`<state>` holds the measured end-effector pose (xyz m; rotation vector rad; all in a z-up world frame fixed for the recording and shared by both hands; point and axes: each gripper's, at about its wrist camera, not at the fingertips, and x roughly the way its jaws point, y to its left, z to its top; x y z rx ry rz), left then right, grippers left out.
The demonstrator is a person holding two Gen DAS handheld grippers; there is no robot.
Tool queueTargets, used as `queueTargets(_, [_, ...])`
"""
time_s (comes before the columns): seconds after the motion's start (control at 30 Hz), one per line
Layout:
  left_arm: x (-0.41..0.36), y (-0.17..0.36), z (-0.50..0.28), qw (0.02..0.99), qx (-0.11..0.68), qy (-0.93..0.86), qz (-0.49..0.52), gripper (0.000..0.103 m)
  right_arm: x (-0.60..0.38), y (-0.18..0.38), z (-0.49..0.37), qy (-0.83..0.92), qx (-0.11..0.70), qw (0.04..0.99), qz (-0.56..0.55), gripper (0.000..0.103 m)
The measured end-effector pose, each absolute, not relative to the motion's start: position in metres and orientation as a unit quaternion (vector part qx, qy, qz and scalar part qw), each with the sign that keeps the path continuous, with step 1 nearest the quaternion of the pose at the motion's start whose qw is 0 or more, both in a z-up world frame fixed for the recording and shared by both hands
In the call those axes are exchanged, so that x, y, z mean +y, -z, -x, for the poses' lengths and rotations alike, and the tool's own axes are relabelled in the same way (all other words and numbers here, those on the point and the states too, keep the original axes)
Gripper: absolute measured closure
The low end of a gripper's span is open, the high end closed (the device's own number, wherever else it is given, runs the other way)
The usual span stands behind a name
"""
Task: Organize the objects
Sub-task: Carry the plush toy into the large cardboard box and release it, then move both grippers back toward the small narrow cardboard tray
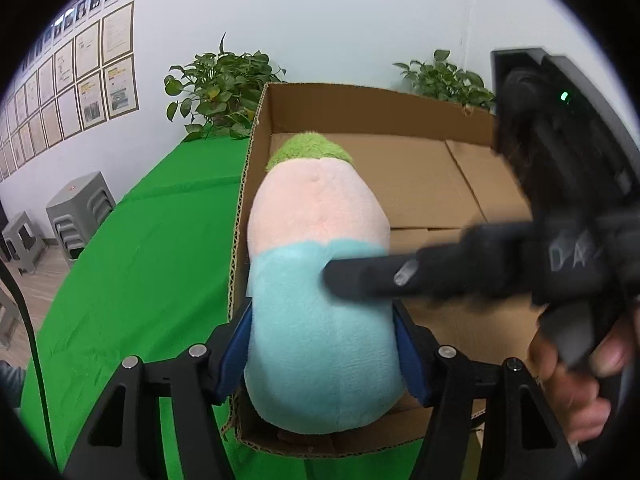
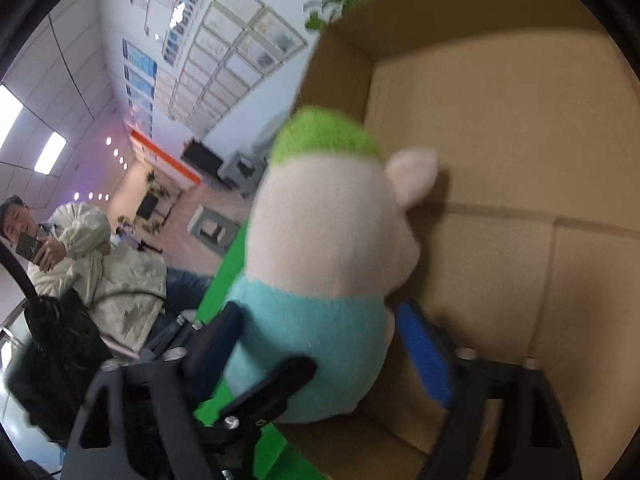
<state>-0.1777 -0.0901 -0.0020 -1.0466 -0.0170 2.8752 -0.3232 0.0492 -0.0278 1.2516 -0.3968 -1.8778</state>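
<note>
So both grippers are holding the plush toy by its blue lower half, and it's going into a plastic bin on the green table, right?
Not a plastic bin: it is a cardboard box, as the left wrist view shows. The rest holds: the left gripper and right gripper both clamp the plush toy by its blue lower half, over the green table.

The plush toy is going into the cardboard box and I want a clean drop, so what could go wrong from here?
1. The plush toy sits tight against the box's left wall; letting go unevenly could tip it over the edge onto the green cloth.
2. The right gripper crosses just ahead of the left gripper, so the fingers could knock together when opening.
3. The pads may snag the fur on withdrawal.
</note>
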Motion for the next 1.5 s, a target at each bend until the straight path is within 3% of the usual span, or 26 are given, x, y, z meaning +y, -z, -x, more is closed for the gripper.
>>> queueTargets(0.17, [-0.099, -0.009, 0.168, 0.045, -0.009, -0.939, 0.34, 0.037, 0.047, 0.044, 0.322, 0.746, -0.193, 0.421, -0.478, 0.046])
queueTargets(0.27, [-0.099, -0.029, 0.145, 0.041, 0.004, -0.948, 0.316, 0.037, 0.046, 0.048, 0.322, 0.746, -0.208, 0.416, -0.477, 0.046])
queueTargets(0.33, [-0.105, -0.039, 0.128, 0.031, -0.005, -0.951, 0.308, 0.037, 0.042, 0.049, 0.316, 0.753, -0.202, 0.413, -0.47, 0.042])
queueTargets(0.4, [-0.113, -0.045, 0.115, 0.023, -0.015, -0.951, 0.307, 0.037, 0.038, 0.046, 0.313, 0.759, -0.203, 0.407, -0.467, 0.027])
queueTargets(0.53, [-0.13, -0.055, 0.088, -0.005, -0.029, -0.953, 0.301, 0.037, 0.056, 0.029, 0.292, 0.77, -0.214, 0.384, -0.463, 0.016])
queueTargets(0.6, [-0.135, -0.06, 0.084, -0.021, -0.025, -0.953, 0.3, 0.033, 0.07, 0.007, 0.273, 0.788, -0.206, 0.38, -0.438, 0.0])
queueTargets(0.7, [-0.132, -0.072, 0.073, -0.035, -0.016, -0.958, 0.283, 0.03, 0.094, -0.031, 0.234, 0.827, -0.161, 0.358, -0.402, 0.0])
queueTargets(0.77, [-0.123, -0.081, 0.066, -0.027, -0.017, -0.964, 0.265, 0.022, 0.11, -0.049, 0.203, 0.851, -0.117, 0.327, -0.394, 0.0])
queueTargets(0.87, [-0.102, -0.092, 0.049, -0.026, -0.009, -0.973, 0.229, 0.019, 0.135, -0.069, 0.139, 0.897, -0.053, 0.24, -0.367, 0.0])
queueTargets(1.03, [-0.066, -0.087, 0.031, 0.0, -0.041, -0.976, 0.212, 0.0, 0.168, -0.073, 0.05, 0.937, -0.013, 0.156, -0.311, 0.0])
queueTargets(1.23, [-0.045, -0.063, 0.027, 0.034, -0.07, -0.965, 0.251, 0.0, 0.177, -0.055, -0.02, 0.946, 0.002, 0.1, -0.308, 0.0])
queueTargets(1.5, [-0.018, -0.045, 0.023, 0.046, -0.017, -0.961, 0.272, 0.0, 0.226, -0.02, -0.062, 0.948, -0.017, 0.079, -0.308, 0.001])
